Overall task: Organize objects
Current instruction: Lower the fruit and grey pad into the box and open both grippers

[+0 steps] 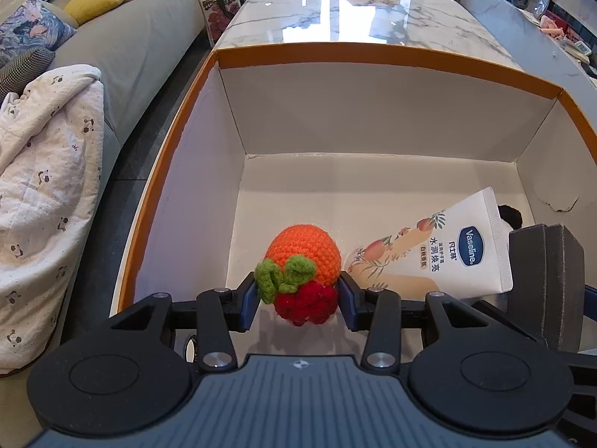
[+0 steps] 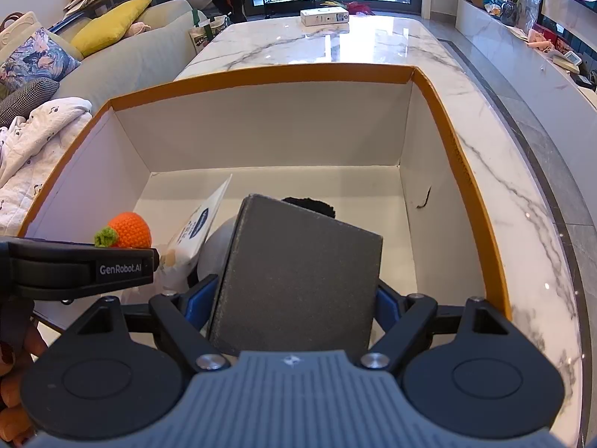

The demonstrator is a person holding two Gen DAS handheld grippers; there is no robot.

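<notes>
Left gripper (image 1: 298, 295) clamps crochet fruit (image 1: 303, 261) inside orange-rimmed box (image 1: 373, 54), right gripper (image 2: 294, 298) grips dark block (image 2: 298, 280); best lower both to floor before opening, clear of Vaseline tube (image 1: 440, 250).

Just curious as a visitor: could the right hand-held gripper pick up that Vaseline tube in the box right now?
Probably not: the right hand-held gripper is shut on a dark grey box, so it is occupied. The Vaseline tube lies beside it, partly behind that box.
</notes>
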